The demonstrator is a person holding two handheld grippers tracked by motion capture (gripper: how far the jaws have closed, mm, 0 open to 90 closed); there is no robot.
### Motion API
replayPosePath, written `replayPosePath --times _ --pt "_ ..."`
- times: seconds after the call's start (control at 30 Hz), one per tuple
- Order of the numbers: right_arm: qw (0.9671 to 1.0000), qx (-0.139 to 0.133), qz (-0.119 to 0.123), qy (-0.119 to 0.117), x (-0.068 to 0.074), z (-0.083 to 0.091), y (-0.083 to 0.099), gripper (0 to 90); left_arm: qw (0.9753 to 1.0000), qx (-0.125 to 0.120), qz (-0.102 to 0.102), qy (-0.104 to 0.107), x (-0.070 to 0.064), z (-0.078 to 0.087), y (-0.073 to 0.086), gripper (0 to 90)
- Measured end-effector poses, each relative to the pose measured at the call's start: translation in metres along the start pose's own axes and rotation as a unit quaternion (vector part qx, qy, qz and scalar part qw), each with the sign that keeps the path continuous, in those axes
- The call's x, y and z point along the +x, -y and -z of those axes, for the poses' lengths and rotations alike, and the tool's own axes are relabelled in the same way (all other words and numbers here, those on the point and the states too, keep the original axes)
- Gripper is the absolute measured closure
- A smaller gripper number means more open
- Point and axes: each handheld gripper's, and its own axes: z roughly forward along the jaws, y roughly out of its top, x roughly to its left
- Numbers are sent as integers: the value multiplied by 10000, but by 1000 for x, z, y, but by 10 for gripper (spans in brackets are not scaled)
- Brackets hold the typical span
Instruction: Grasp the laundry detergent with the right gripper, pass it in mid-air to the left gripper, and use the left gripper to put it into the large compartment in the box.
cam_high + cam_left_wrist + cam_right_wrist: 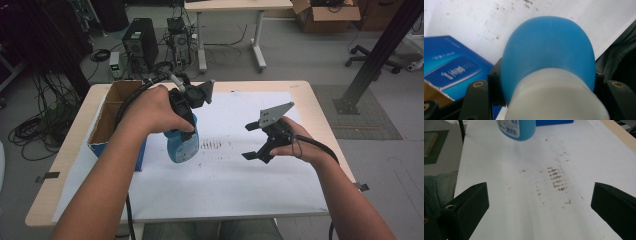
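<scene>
Blue bottle [182, 145]: held off the white sheet by the left gripper [187, 107], near the table's left-centre; translucent blue plastic body, printed label, pale neck seen in the left gripper view [554, 100].
Left gripper: jaws clamped on either side of the bottle's neck, bottle hanging below.
Right gripper [260, 140]: jaws spread wide, nothing between them, held above the sheet to the right of the bottle, well apart from it.
White sheet [225, 185]: smooth paper cover laid over most of the table [320, 100]; wooden edge left showing around it.
Stains [557, 180]: brown speckled rows on the sheet, between bottle and right gripper.
Cardboard box [112, 112]: open-topped, blue printed side, at the table's left edge, just beside the bottle.
In the way: nothing seen between right gripper and bottle.
</scene>
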Motion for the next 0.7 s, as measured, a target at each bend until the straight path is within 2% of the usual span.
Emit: replayPosePath --times 0.2,0.33,0.5,0.7 --pt "9991 418 -22 93 -9 17 2 19 9983 -137 557 -62 12 11 6 382" --pt "9969 783 -19 83 -14 26 0 22 9967 -144 794 -98 19 16 9 382" --pt "9922 1243 43 16 -19 32 -4 29 9923 -175 1221 -67 29 25 15 382" --pt "9883 1527 37 -14 -25 37 -3 29 9869 -123 1604 -103 44 41 24 382"
